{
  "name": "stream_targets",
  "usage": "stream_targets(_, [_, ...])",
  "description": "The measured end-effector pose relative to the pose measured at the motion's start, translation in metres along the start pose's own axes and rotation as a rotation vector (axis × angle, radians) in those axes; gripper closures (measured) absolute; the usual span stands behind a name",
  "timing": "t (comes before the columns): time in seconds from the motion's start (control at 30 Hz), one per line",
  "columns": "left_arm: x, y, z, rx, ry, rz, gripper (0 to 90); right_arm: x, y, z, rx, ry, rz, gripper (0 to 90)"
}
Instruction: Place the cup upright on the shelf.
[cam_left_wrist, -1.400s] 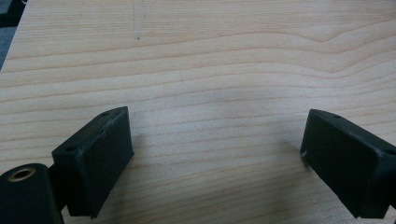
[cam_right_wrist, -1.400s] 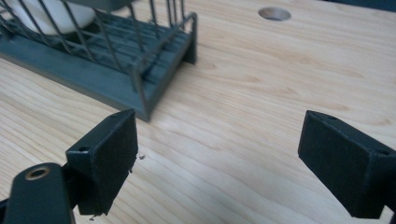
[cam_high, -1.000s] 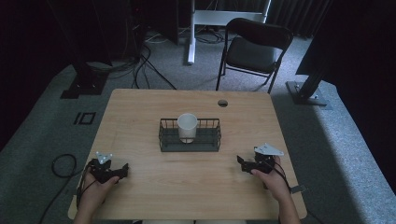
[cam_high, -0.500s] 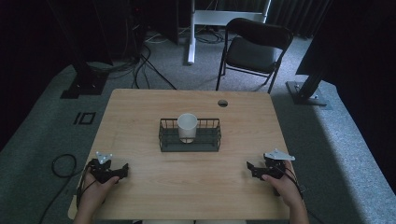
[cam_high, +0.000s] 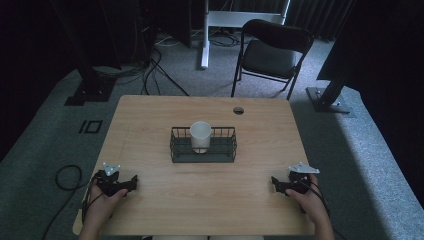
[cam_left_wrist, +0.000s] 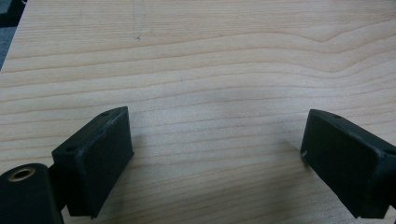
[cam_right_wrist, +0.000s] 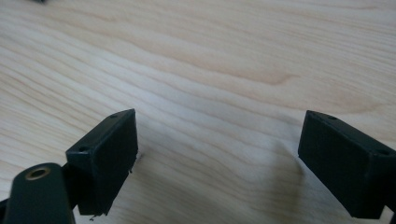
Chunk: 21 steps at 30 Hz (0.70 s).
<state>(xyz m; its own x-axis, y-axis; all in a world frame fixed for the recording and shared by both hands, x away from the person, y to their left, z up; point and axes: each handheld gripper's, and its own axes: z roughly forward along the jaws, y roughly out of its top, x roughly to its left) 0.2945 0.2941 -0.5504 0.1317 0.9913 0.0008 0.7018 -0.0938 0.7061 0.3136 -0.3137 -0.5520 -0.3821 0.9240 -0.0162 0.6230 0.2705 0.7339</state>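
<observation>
The left gripper (cam_high: 131, 183) is held low near the front left corner of the desk (cam_high: 210, 200), and the right gripper (cam_high: 276, 184) near the front right corner. The fingers (cam_left_wrist: 95, 158) of both are spread wide, with only bare wood between them. A white cup (cam_high: 200, 136) is seen upright inside the wire basket (cam_high: 177, 150) at the middle of the desk, well apart from both grippers.

The table (cam_high: 165, 125) is pale wood with a smooth, matt, visibly grained top; the basket (cam_high: 202, 154) is dark thin wire, the cup (cam_high: 200, 136) matt white, and the left gripper (cam_left_wrist: 215, 154) and right gripper (cam_right_wrist: 217, 158) have matt black jaws, scuffed at the edges.
</observation>
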Motion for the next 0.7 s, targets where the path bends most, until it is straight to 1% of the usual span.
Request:
stream_targets(0.07, [0.0,0.0,0.0,0.0,0.0,0.0,9.3,-0.0004,-0.0008,0.0008,0.004,-0.004,-0.004,11.7])
stream_targets(0.2, [0.0,0.0,0.0,0.0,0.0,0.0,9.3,-0.003,-0.0017,0.0004,0.013,0.007,0.023,11.8])
stream_targets(0.7, [0.0,0.0,0.0,0.0,0.0,0.0,9.3,-0.0031,-0.0019,0.0004,0.012,0.007,0.025,11.8])
